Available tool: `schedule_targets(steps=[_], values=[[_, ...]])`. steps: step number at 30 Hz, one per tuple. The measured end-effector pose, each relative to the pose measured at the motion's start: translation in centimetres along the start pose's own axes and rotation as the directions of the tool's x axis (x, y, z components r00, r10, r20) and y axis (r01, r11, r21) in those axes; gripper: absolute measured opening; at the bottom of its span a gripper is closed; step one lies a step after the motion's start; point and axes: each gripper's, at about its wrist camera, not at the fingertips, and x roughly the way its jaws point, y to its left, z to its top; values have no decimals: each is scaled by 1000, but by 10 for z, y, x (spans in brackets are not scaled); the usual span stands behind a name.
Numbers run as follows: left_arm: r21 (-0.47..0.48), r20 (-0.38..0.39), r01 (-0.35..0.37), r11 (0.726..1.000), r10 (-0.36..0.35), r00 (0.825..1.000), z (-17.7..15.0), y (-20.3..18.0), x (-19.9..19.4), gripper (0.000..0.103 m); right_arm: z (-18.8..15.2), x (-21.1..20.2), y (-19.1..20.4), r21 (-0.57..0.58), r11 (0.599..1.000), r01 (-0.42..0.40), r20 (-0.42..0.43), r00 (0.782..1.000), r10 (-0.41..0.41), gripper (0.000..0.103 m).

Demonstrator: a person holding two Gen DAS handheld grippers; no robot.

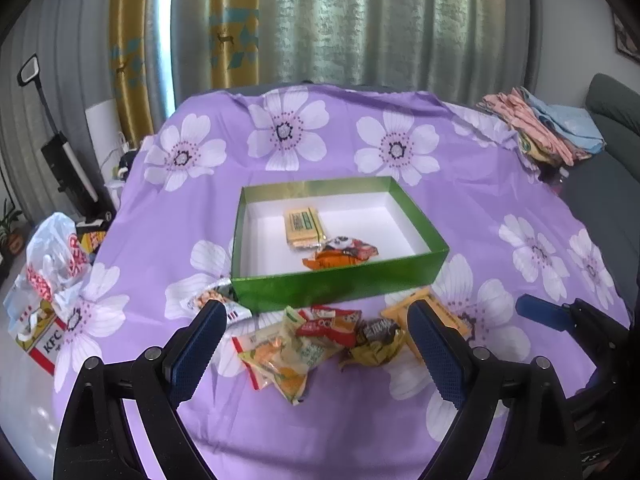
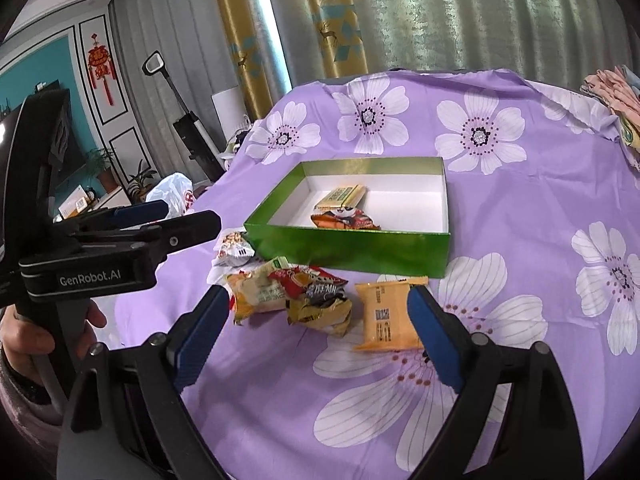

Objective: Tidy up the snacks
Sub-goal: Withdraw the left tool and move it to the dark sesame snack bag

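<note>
Lying just ahead of right gripper (image 2: 318, 330), spread and empty: yellow packet (image 2: 387, 312), long axis pointing away; left gripper (image 1: 316, 344) likewise released, farther.

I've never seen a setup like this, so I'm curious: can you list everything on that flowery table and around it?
Box: one, green outside, white inside, mid-table.
Packets in box: two, one yellow, one orange with a panda.
Loose packets: about five, yellow, red, orange and white, in front of the box.
Tablecloth: one, purple with white flowers.
Folded cloths: one pile, pink and blue, far right.
Plastic bag: one, white and red, left, off the table.
Left gripper: black, blue pads, open, empty.
Right gripper: same, open, empty.
</note>
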Motion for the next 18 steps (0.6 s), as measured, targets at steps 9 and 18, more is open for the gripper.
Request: schedule_targets(steps=[9, 18], values=[[-35, -86, 70, 997, -73, 994, -30, 14, 22, 92, -17, 14, 3, -18, 1000, -11, -61, 998, 10, 91], [-110, -133, 248, 962, -262, 956, -51, 19, 46, 92, -38, 45, 7, -32, 998, -53, -139, 989, 48, 91]])
